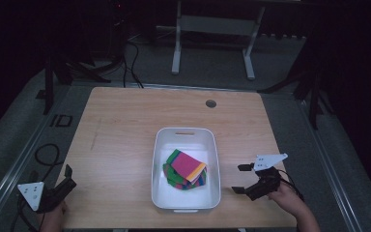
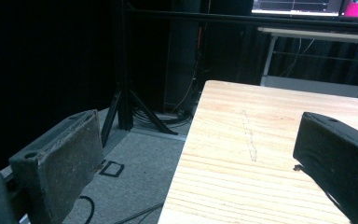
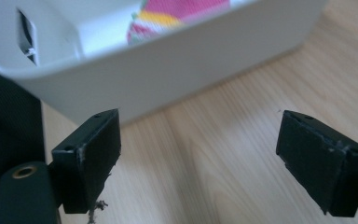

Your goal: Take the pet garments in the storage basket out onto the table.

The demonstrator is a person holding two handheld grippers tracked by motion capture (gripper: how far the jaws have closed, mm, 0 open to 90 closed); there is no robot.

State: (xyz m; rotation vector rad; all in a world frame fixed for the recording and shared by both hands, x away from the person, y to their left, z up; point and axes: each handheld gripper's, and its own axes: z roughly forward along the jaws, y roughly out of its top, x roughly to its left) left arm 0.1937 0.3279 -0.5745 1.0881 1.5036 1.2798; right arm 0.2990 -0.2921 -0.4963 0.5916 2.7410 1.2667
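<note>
A white plastic bin sits on the wooden table, slightly front of centre. Inside it lies a folded stack of bright cloths, pink, green, yellow and blue. My right gripper rests on the table just right of the bin, open, jaws pointing at its wall; its own view shows the bin wall close ahead and a bit of the cloths over the rim. My left gripper is at the table's front left corner, open and holding nothing, and in its own view the gripper straddles the table edge.
A round cable hole is near the table's far edge. Black cables lie on the floor at left, tripod legs stand beyond the left edge, and a white frame stands behind the table.
</note>
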